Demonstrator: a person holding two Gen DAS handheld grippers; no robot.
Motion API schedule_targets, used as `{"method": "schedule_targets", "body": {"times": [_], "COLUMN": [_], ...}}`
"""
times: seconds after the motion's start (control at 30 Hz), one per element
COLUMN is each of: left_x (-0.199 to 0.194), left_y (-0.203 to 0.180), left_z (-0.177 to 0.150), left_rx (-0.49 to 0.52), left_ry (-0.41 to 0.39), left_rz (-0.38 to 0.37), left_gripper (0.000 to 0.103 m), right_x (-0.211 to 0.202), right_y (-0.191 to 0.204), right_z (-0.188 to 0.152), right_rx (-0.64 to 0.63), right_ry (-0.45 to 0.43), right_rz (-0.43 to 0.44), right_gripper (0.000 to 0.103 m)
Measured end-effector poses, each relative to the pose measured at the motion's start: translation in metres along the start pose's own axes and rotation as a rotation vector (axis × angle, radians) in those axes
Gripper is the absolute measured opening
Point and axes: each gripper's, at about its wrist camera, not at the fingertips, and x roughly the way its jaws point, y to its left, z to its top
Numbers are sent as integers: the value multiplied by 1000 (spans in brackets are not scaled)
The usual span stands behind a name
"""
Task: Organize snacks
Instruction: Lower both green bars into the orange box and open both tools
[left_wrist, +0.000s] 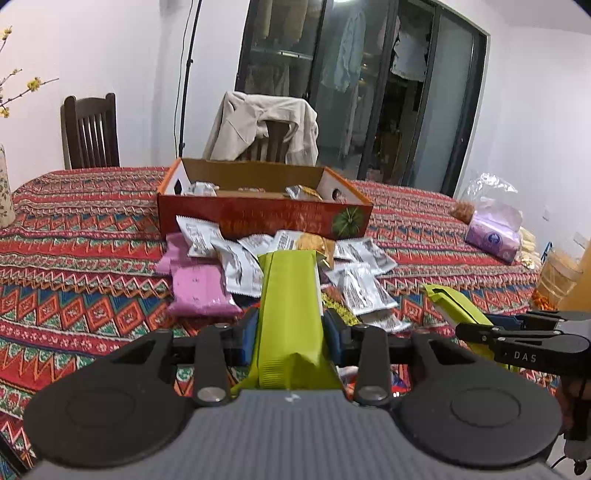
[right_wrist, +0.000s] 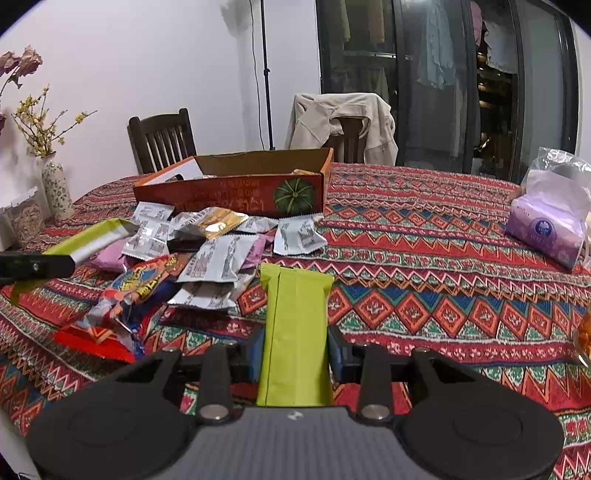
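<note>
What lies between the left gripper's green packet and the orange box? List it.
In the left wrist view, loose snack packets: silver sachets, a gold packet and pink packets between the green packet and orange box.

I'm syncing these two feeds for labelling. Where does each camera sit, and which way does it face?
Left wrist view: sits on the left gripper, looking along jaws shut on a lime-green snack packet toward the red cardboard box; the right gripper shows at the right edge.
Right wrist view: sits on the right gripper, jaws shut on another lime-green packet, facing the same box; the left gripper shows at left.
Shared: box, patterned tablecloth, scattered silver sachets.
</note>
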Motion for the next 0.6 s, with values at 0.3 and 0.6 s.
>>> {"method": "schedule_targets", "body": {"times": [0.3,0.6], "left_x": [39,153], "left_y": [40,87], "left_z": [75,171], "left_rx": [-8,21], "left_ry": [-103,41], "left_rz": [49,130], "left_gripper": [38,38], "right_x": [18,130], "right_y": [4,-9], "right_z": [56,194], "right_rx": [-62,-60], "right_ry": [-82,19], "right_rz": [62,172], "right_gripper": [34,35]}}
